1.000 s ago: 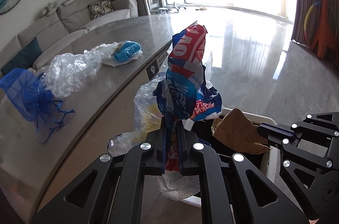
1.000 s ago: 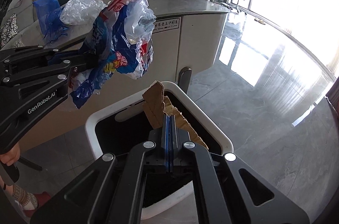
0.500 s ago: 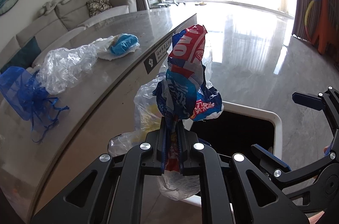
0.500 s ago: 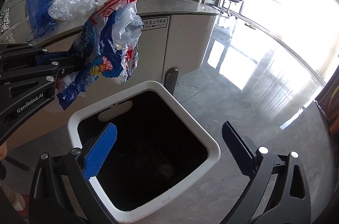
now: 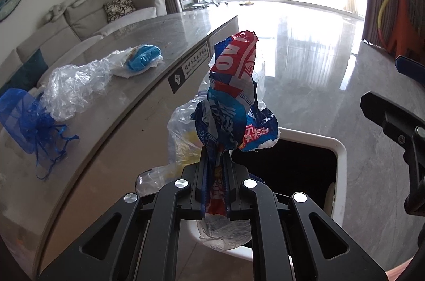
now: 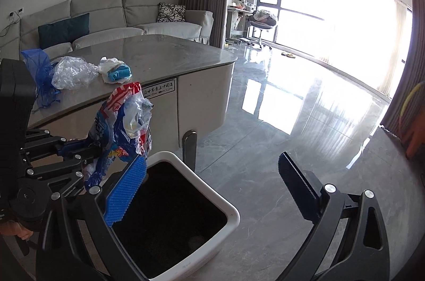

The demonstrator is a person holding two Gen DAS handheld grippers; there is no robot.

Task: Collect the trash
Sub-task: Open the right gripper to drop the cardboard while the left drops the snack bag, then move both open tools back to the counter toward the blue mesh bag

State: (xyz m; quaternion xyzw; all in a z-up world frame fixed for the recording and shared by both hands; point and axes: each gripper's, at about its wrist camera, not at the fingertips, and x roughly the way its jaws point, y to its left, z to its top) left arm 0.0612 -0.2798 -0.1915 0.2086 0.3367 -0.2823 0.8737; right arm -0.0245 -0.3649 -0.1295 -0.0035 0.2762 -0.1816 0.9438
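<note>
L wrist view: left gripper (image 5: 213,169) clenched on a wad of wrappers (image 5: 231,95), red/blue/white printed film w/ clear plastic bunched in. Wad stands up from the jaws, its tail hanging below them. Bin (image 5: 338,148), white rim, black inside, sits on the floor just past the gripper, to its right. More trash on the desk (image 5: 148,47) at left: clear bag (image 5: 74,87), blue mesh pouch (image 5: 24,119), blue-and-white bundle (image 5: 140,60). Right gripper's finger shows at the right edge.

R wrist view: right gripper (image 6: 209,182) released, jaws wide, nothing btwn them, hovering over the bin (image 6: 233,217). Wrappers (image 6: 119,129) hang from the left gripper (image 6: 87,148) at the bin's near-left edge, not yet over the opening.

Step in hand, by my read: drop the wad in. To do it well: shift left gripper rightward until the whole wad, incl. the dangling clear part, is over the black opening, tip it down, then let go. Film is light and may cling to the pads, so a small shake may help. Keep right gripper out of the drop path.
</note>
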